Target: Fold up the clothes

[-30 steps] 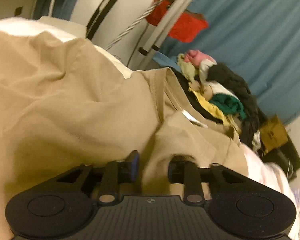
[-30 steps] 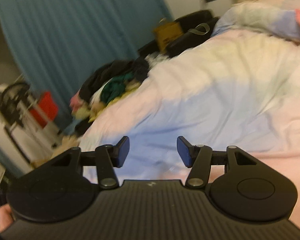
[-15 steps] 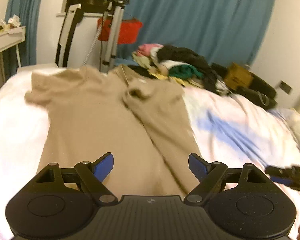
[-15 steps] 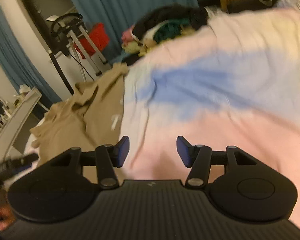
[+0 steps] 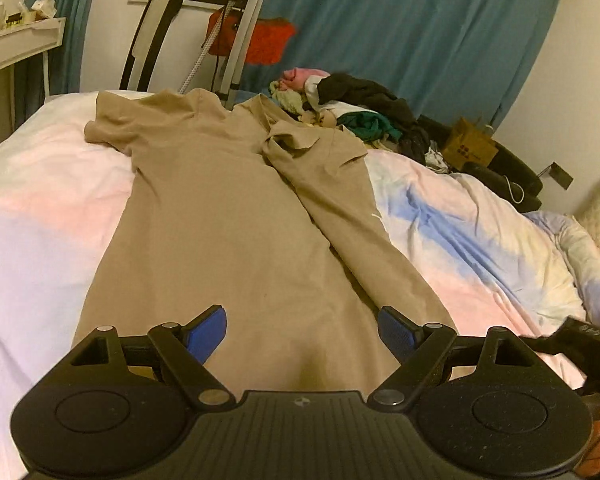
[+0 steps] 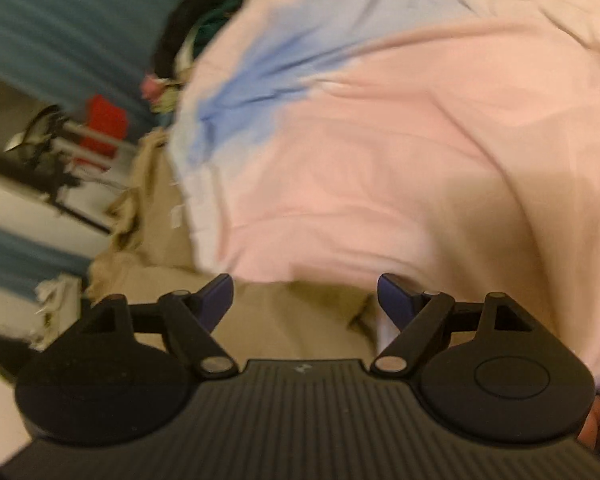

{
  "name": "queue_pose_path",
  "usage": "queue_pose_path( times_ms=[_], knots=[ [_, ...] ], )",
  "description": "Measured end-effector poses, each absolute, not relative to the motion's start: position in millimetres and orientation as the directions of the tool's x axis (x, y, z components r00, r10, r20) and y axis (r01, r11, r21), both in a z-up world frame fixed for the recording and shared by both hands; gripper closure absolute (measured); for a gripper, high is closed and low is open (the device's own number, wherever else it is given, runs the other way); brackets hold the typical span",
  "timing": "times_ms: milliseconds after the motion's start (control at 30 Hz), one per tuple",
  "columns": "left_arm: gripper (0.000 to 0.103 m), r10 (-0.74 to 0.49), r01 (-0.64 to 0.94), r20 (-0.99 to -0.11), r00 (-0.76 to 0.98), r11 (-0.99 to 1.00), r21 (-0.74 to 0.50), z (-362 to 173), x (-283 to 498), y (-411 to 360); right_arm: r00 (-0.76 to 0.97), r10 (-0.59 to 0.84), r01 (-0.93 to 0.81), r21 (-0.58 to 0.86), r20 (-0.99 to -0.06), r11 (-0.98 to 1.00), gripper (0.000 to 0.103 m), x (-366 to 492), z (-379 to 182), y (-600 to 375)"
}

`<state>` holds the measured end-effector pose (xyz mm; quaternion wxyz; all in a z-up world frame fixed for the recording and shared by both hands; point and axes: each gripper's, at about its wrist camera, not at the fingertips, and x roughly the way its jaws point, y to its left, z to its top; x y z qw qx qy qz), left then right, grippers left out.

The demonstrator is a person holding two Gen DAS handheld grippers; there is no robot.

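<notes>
A tan T-shirt (image 5: 228, 216) lies lengthwise on the bed, its right side folded over along the body and its left sleeve spread out far left. My left gripper (image 5: 302, 330) hovers open over the shirt's near hem, nothing between its blue pads. In the blurred right wrist view the same tan T-shirt (image 6: 152, 240) runs along the left and under my right gripper (image 6: 305, 295), which is open and empty above the shirt's near edge. The right gripper (image 5: 580, 336) also shows at the far right of the left wrist view.
The bed has a pink, blue and white duvet (image 5: 480, 240). A heap of mixed clothes (image 5: 352, 114) sits at the far end. Behind it stand an exercise machine frame (image 5: 236, 32) with a red cloth (image 5: 268, 40), a blue curtain, and a white shelf (image 5: 16, 44) at left.
The left gripper let go of the tan shirt, opened wide and drew back to the hem. The right gripper swung down toward the shirt's near edge and opened wider.
</notes>
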<state>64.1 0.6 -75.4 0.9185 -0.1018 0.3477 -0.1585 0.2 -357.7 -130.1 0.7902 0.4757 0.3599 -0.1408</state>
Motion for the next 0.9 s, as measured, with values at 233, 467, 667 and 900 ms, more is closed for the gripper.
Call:
queue_pose_path(
  times_ms=[233, 467, 667, 900],
  knots=[
    [0.019, -0.349, 0.204, -0.599, 0.721, 0.933, -0.297, -73.6, 64.2, 2.5, 0.636, 0.071, 0.517, 0.492, -0.768, 0.7, 0.077, 15.1, -130.9, -319.5],
    [0.019, -0.345, 0.197, -0.571, 0.745, 0.931, -0.306, -62.9, 61.5, 12.0, 0.71, 0.107, 0.327, 0.46, -0.696, 0.825, 0.094, 1.9, -97.4, -282.9],
    [0.019, -0.343, 0.184, -0.525, 0.779, 0.925, -0.331, -46.4, 60.2, 30.5, 0.788, 0.226, -0.033, 0.327, -0.572, 0.944, 0.095, -31.4, -34.5, -205.5],
    [0.019, -0.324, 0.149, -0.5, 0.804, 0.922, -0.358, -34.3, 60.8, 52.9, 0.654, 0.379, -0.315, 0.22, -0.655, 0.923, 0.095, -29.2, -49.6, -112.5]
  ],
)
